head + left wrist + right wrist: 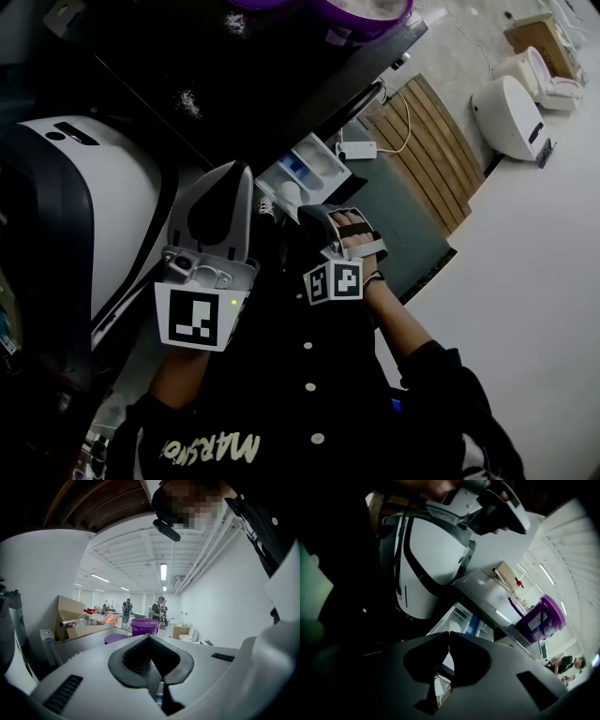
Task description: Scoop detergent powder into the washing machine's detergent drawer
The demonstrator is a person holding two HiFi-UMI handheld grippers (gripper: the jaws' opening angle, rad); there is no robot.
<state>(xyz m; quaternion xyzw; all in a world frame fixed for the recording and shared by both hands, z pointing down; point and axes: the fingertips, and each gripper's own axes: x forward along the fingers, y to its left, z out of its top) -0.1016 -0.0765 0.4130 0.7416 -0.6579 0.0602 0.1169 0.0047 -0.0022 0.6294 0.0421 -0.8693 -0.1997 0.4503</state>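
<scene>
The washing machine [84, 206] stands at the left of the head view, white with a dark door. Its detergent drawer [305, 173] is pulled out, showing white and blue compartments. My left gripper [228, 183] hangs just left of the drawer, jaws shut with nothing between them. My right gripper [317, 216] sits just below the drawer, also shut and empty. In the right gripper view the drawer [464, 620] lies right beyond the closed tips [449, 635]. The left gripper view has its tips [150, 638] aimed level at a purple bucket [144, 626].
Purple buckets [366, 11] sit on the dark shelf [281, 84] above the machine. A white power strip [356, 150] with a cord lies beside wooden slats [431, 150]. White appliances [511, 117] stand on the floor at the right. People stand far off [159, 611].
</scene>
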